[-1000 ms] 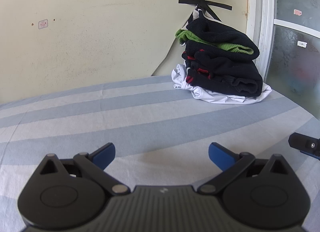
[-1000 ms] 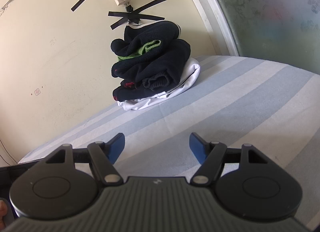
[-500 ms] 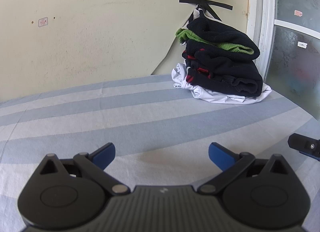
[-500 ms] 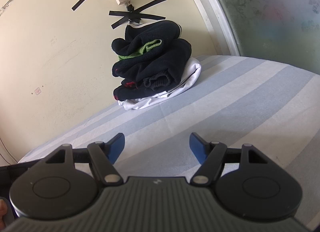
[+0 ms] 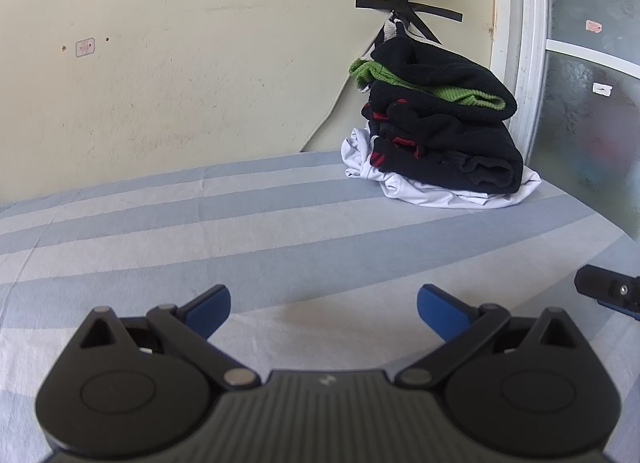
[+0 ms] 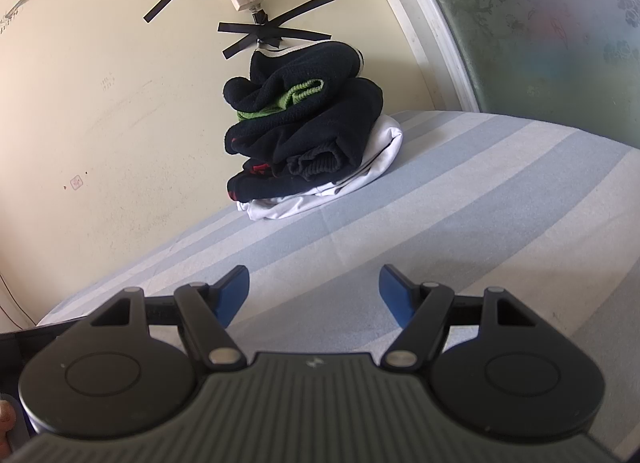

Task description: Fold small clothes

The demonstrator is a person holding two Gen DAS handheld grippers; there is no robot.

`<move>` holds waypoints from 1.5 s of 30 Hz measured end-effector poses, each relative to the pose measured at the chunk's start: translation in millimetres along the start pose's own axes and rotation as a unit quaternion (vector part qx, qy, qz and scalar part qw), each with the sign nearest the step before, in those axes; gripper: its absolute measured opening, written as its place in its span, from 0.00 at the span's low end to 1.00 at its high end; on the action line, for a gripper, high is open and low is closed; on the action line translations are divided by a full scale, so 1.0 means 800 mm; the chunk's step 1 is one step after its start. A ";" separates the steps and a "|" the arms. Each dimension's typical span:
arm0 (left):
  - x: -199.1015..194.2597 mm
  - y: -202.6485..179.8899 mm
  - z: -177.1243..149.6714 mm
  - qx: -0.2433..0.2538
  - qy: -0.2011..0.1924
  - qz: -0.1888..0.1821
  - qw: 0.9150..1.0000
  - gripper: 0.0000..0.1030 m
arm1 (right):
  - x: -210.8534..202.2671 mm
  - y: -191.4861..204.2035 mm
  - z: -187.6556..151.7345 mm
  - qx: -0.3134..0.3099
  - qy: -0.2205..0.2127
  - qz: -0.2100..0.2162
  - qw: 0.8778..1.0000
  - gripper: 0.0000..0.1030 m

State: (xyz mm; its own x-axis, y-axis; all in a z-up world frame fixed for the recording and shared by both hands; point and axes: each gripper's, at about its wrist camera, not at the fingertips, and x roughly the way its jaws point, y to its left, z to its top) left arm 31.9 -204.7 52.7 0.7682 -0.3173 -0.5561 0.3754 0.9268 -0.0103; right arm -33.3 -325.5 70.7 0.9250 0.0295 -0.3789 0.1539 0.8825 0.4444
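Evidently we held both tongs, left tongs (image 5: 323,301) and right tongs (image 6: 314,289), released and empty; next we should pinch the top garment of the pile (image 5: 436,123) by its edge.

From my left cam, the left gripper (image 5: 323,309) has its blue fingers (image 5: 208,309) spread wide, nothing between them, just above the striped sheet (image 5: 240,239). The pile of folded clothes (image 5: 436,131) sits far back against the wall (image 5: 180,63), black stuff on a white piece. The right gripper (image 5: 610,291) pokes in at the right edge.
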 end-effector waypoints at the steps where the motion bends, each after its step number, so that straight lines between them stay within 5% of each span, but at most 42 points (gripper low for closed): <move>1: 0.000 0.000 0.000 0.001 0.000 0.000 1.000 1.00 | 0.000 0.000 0.000 0.000 0.000 0.000 1.000 0.73; 45: -0.007 0.003 -0.001 0.003 -0.010 -0.009 1.000 1.00 | 0.002 0.002 0.001 0.002 0.002 0.003 1.000 0.79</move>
State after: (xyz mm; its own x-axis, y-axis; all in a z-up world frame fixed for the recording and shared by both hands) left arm 28.0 -200.9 55.1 0.7720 -0.3375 -0.5386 0.3923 0.9197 -0.0140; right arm -31.2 -324.3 71.9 0.9245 0.0357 -0.3795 0.1502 0.8809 0.4489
